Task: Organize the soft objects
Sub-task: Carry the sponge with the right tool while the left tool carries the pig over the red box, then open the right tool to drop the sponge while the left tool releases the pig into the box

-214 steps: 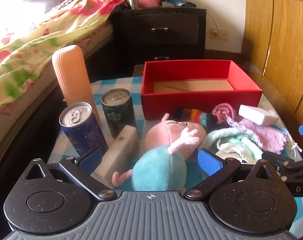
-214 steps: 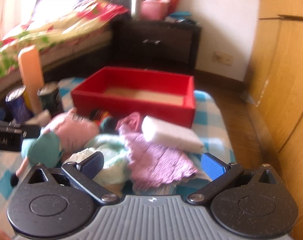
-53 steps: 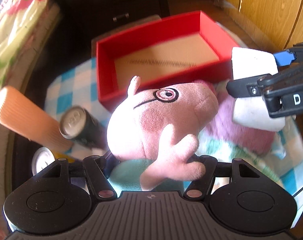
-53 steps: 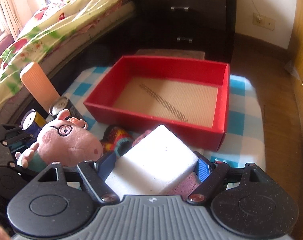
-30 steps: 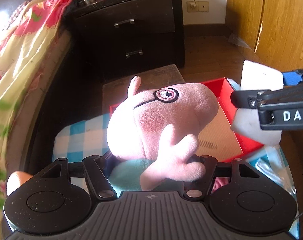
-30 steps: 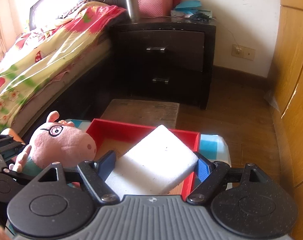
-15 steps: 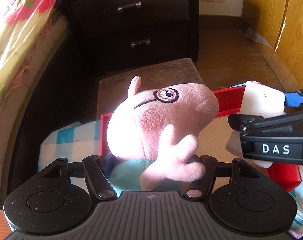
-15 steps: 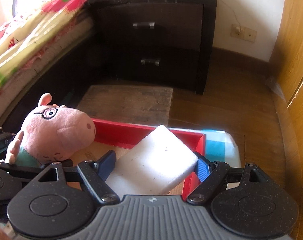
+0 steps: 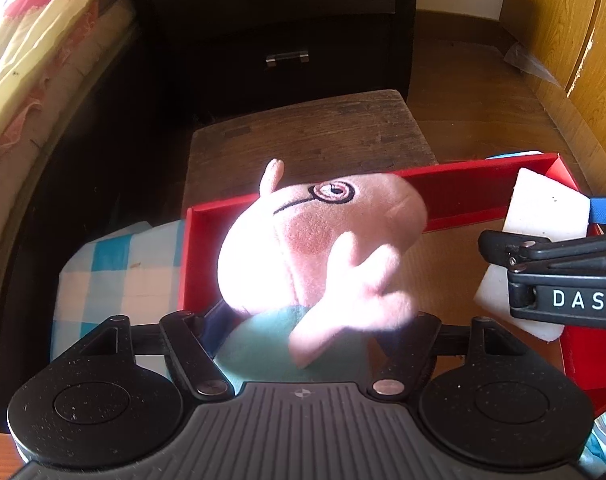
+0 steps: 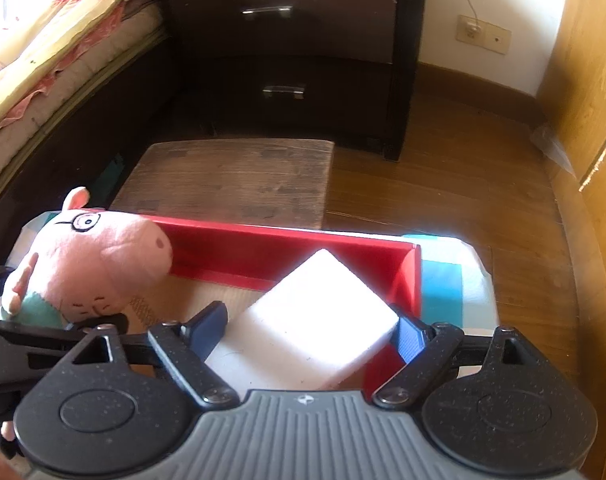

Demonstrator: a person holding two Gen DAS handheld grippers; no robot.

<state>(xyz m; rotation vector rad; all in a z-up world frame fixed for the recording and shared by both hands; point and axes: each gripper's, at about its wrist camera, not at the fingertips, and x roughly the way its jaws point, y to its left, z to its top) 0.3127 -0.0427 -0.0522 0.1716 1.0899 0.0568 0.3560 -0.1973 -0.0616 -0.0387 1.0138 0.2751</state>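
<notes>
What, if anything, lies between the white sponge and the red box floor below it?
Nothing visible. The right gripper holds the white sponge over bare floor in the red box; the pig toy hangs farther left.

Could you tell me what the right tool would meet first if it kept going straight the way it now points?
Probably the far wall of the red box: the right tool, shut on the white sponge, points at it, though depth is unclear.

A home bedroom: a bed with a floral yellow-and-red quilt (image 10: 43, 40) at far left, a dark wooden two-drawer nightstand (image 10: 295, 52) beyond, and wood-plank flooring (image 10: 463, 184).
</notes>
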